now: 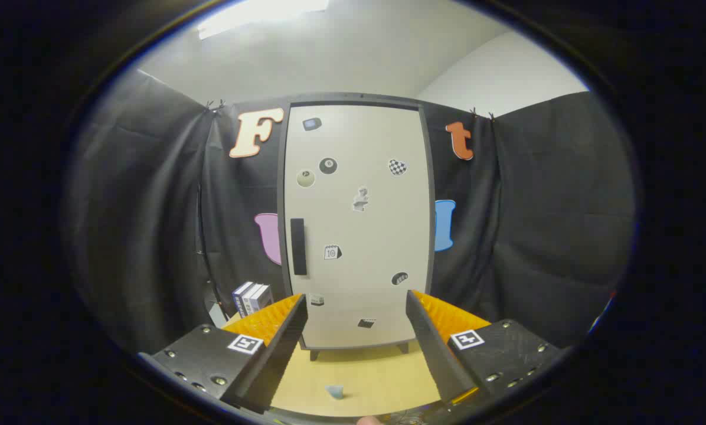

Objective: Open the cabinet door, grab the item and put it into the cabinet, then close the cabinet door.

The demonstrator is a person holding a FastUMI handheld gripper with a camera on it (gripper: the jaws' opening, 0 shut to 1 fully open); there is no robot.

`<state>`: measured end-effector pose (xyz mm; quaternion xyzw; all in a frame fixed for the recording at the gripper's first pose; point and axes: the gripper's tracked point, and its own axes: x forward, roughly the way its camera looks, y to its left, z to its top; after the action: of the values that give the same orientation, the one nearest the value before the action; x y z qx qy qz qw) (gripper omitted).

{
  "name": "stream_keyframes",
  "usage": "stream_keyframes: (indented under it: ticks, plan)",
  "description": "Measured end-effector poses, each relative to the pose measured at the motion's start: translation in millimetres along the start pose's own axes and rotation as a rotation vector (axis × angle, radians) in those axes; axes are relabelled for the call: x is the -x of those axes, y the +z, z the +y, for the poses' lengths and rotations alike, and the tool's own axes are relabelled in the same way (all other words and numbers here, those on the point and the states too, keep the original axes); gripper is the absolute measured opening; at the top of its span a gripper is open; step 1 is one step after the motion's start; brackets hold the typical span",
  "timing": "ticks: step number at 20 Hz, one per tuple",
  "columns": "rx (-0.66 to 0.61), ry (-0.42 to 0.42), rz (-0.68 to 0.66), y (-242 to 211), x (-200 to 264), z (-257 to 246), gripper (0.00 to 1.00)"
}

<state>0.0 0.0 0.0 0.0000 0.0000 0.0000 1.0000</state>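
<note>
Black cloth backs the closed cabinet [356, 224] on my wooden table [376, 378]. I hold the gripper [356, 307] wide open, empty, facing its door handle [298, 246].

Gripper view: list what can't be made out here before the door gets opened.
- Inside of the cabinet: hidden by its shut door.
- Small pale item on the table, between the open claw fingers: too small to identify.
- Stickers on the door, like the one beside the handle: too small to read.
- Boxes left of the cabinet: partly covered by the left finger.
</note>
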Motion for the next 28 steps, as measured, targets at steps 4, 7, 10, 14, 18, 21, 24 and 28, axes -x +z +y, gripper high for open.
stream_keyframes:
  ticks: [4, 7, 10, 14, 18, 21, 24, 28]
  plan:
    - [0.004, -0.006, 0.002, 0.4, -4.2, 0.6, 0.99]
    - [0.008, -0.009, 0.002, -0.8, -5.0, 0.4, 0.99]
    - [0.011, -0.010, 0.003, 0.1, -6.2, 1.5, 0.99]
    - [0.005, -0.018, 0.005, 1.2, -4.7, -0.1, 0.99]
    - [0.009, -0.022, 0.004, -2.0, -6.3, 0.7, 0.99]
    - [-0.007, -0.005, 0.014, -6.1, -13.0, 9.3, 0.99]
    - [-0.012, 0.009, 0.015, -8.1, -30.9, 21.2, 0.99]
    - [-0.001, 0.046, 0.029, -13.9, -70.0, 46.4, 0.99]
